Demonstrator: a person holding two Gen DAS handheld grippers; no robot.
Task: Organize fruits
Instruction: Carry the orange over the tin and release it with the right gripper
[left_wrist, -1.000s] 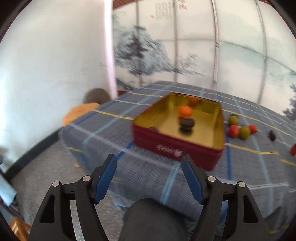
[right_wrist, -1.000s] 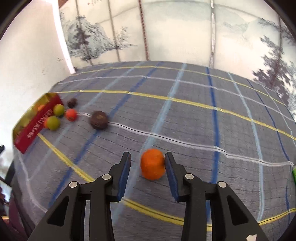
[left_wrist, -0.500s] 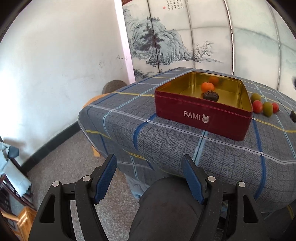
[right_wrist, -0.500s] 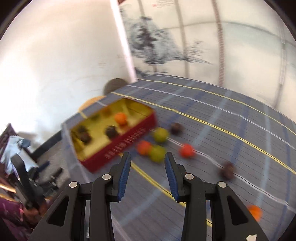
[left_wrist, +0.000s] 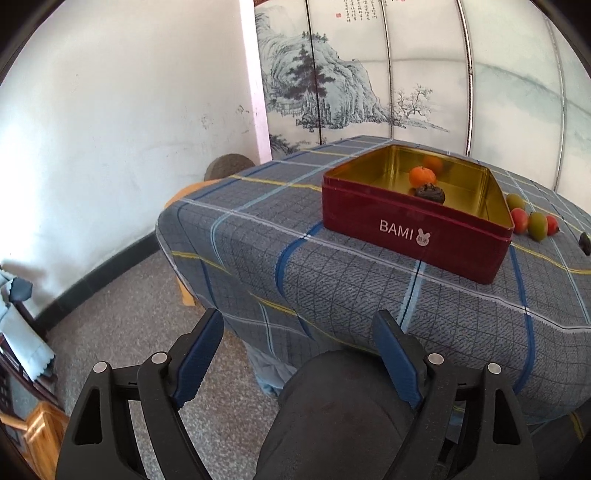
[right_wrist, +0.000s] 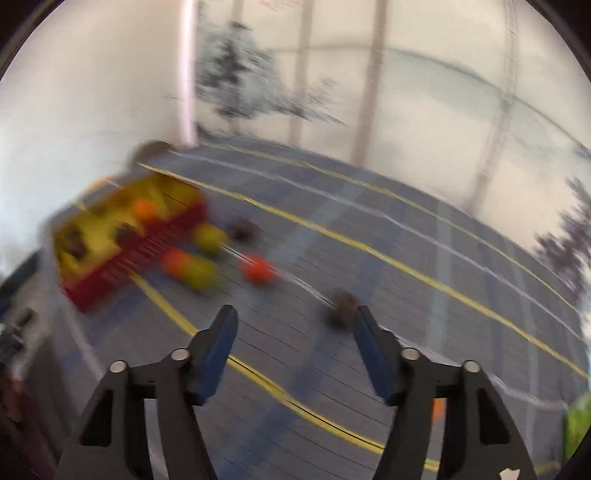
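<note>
A red "BAMI" tin (left_wrist: 413, 229) with a gold inside sits on the blue plaid tablecloth (left_wrist: 332, 288). It holds an orange (left_wrist: 422, 175) and a dark fruit (left_wrist: 429, 192). Green and red fruits (left_wrist: 528, 223) lie to its right. My left gripper (left_wrist: 298, 352) is open and empty, held off the table's near edge above a knee. The right wrist view is blurred: my right gripper (right_wrist: 293, 339) is open and empty above the cloth. A dark fruit (right_wrist: 341, 304) lies just ahead by its right finger. A red fruit (right_wrist: 258, 269), green fruits (right_wrist: 199, 271) and the tin (right_wrist: 122, 240) lie further left.
A painted folding screen (left_wrist: 369, 74) stands behind the table and a white wall (left_wrist: 110, 110) to the left. A dark trouser knee (left_wrist: 332, 406) sits under the left gripper. The floor (left_wrist: 147, 314) is grey speckled. An orange fruit (right_wrist: 437, 408) shows behind my right finger.
My right gripper has opened wider and swung right, so the tin slid left and the dark fruit now lies just ahead. The left gripper has barely moved in the last half second.
</note>
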